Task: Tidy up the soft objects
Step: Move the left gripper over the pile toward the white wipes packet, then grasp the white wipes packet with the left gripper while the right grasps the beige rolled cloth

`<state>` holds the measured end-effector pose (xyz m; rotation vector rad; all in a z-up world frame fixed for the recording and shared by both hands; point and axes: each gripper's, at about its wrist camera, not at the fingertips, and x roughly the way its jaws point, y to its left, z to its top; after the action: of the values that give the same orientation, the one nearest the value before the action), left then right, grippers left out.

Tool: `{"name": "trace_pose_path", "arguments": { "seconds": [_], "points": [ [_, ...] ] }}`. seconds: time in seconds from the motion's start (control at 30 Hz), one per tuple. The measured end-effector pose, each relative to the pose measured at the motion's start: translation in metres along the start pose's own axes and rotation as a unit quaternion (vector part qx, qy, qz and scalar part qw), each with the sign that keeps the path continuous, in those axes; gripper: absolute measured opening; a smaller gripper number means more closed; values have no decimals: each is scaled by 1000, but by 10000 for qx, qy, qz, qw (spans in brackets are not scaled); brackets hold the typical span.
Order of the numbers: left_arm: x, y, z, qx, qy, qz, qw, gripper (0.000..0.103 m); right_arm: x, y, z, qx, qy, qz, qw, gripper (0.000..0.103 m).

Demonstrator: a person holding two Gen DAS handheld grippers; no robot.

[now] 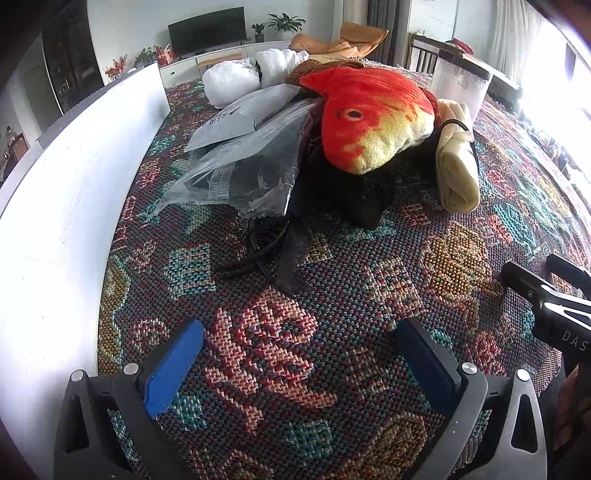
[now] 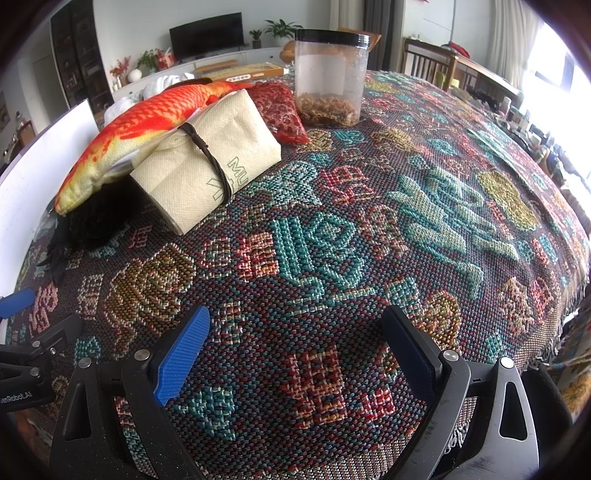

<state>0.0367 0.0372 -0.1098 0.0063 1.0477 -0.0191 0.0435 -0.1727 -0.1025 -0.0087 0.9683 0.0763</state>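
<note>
Lying ahead of the fingers: one plush fish (image 1: 373, 118), one cream roll (image 2: 207, 158), two white bundles (image 1: 229, 83), one clear jar (image 2: 330, 77), two plastic bags (image 1: 240, 177).

I can't tell what the black heap (image 1: 369, 199) under the plush fish (image 1: 373, 122) is. The jar (image 1: 460, 83) sits half behind the fish. My right claw (image 1: 546, 291) is cut off at the left view's edge.

A woven patterned cloth (image 2: 332, 258) covers the table, and a clear plastic jar (image 2: 330, 79) with a black lid stands upright on it, brown bits piled in its bottom. A white panel (image 1: 55, 229) runs up the table's left edge. Far back there's a dark television (image 2: 207, 35) on a white sideboard (image 1: 221, 55), potted plants (image 2: 281, 28) beside it, and wooden chairs (image 2: 428, 62) off right.
</note>
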Motion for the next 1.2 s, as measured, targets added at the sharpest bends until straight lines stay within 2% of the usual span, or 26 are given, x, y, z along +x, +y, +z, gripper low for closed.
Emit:
{"name": "trace_pose_path", "arguments": {
  "seconds": [0.13,0.3,0.63,0.77,0.87,0.93,1.0,1.07,1.2],
  "points": [
    [-7,6,9,-62,93,-262,9996,103,0,0,0,-1,2,-1,10000,96],
    [-31,20,28,-189,-290,-594,9976,103,0,0,0,0,-1,-2,10000,96],
    [-47,44,76,-259,-575,-759,9951,103,0,0,0,-3,0,-5,10000,96],
    [-23,42,104,76,-238,-458,9986,103,0,1,0,-3,1,-4,10000,96],
    [1,53,127,-171,129,-537,9983,102,-1,1,0,3,-7,11,10000,96],
    [4,61,144,-295,79,-673,9973,102,-1,-1,0,8,-14,27,10000,96],
    [9,62,163,-167,100,-679,9975,102,0,-1,0,0,-12,12,10000,96],
    [20,66,180,-118,74,-448,9989,102,0,-2,0,-3,-9,4,10000,96],
    [60,79,200,-324,375,-293,9983,102,0,-3,0,15,-21,31,10000,96]
  ]
}}
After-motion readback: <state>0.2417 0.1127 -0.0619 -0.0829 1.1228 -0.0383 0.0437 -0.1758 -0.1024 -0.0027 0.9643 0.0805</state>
